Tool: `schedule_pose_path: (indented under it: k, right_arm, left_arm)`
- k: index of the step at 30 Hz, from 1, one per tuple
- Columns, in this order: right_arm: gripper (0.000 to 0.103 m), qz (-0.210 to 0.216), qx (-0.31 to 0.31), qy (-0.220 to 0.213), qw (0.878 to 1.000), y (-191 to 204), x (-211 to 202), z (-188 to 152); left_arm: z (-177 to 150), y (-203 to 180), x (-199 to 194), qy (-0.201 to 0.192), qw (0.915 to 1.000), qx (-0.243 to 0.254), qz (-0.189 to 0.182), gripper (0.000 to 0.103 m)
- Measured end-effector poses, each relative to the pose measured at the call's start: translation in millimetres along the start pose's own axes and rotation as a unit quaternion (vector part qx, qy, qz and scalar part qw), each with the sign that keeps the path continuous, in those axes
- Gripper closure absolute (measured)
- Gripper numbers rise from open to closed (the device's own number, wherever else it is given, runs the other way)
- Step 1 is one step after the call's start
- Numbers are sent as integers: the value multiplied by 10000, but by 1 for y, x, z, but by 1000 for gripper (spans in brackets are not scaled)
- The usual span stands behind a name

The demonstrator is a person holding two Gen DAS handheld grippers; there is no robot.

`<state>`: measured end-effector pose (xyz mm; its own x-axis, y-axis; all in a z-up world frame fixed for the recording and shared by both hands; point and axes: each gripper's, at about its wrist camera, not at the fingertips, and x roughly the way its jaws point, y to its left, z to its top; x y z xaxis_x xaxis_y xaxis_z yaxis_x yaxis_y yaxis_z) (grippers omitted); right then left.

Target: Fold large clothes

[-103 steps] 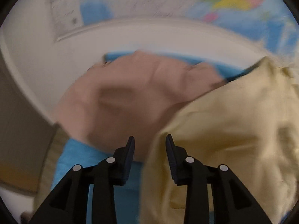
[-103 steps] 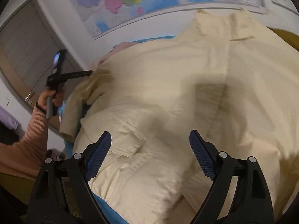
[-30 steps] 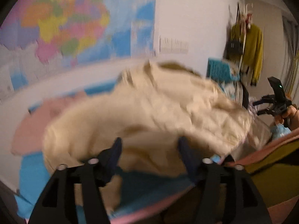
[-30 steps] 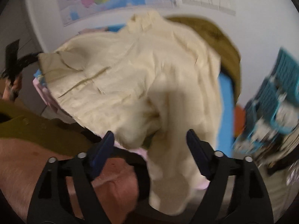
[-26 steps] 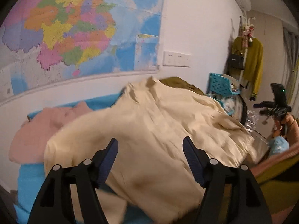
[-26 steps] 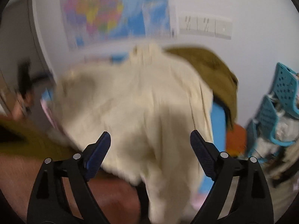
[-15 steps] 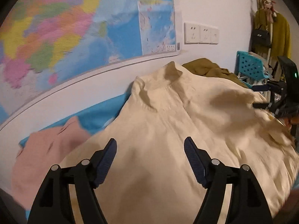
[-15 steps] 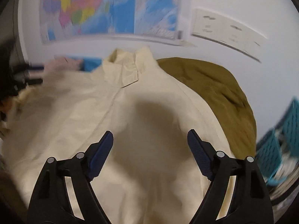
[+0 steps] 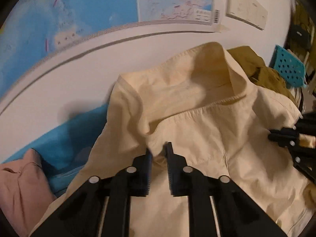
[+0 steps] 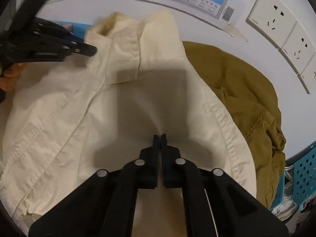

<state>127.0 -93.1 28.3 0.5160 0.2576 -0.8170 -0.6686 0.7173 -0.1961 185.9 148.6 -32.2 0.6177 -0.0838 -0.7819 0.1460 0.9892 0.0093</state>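
A cream collared shirt lies spread on the blue surface, collar toward the wall. My left gripper is nearly closed, pinching a fold of the shirt just below the collar at its left shoulder. In the right wrist view the same shirt fills the middle. My right gripper is shut on the shirt's fabric near its right shoulder. The left gripper also shows in the right wrist view, and the right gripper shows at the right edge of the left wrist view.
An olive-brown garment lies to the right of the shirt against the wall. A pink garment lies at the left on the blue cover. Teal perforated baskets stand at the right. A map and sockets are on the wall.
Both grippers have moved in toward the collar end of the shirt and gone from wide open to closed on its fabric at the shoulders.
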Motion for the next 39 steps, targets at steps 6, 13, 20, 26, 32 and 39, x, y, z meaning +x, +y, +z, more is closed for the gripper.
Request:
schedule_pose_path:
  k: [6, 13, 20, 26, 32, 39]
  right_arm:
    - [102, -153, 170, -751, 9969, -15, -42, 16]
    - [102, -304, 716, -1471, 9861, -41, -70, 44]
    - [101, -181, 779, -770, 9938, -39, -4, 48]
    - [42, -302, 902, -1045, 9900, -59, -52, 20]
    - [25, -31, 1540, -977, 9832, -98, -102, -54]
    - [22, 572, 2836, -259, 9569, -130, -117, -190]
  left_arm:
    - [10, 9, -21, -324, 9994, -52, -79, 99]
    - [44, 25, -52, -999, 9946, -226, 153, 100]
    - [26, 12, -20, -601, 9961, 102, 645, 96]
    - [6, 11, -48, -772, 9947, 163, 665, 57]
    - [-21, -17, -90, -986, 9936, 469, 303, 44]
    - [-59, -71, -99, -750, 9908, 1025, -468, 43]
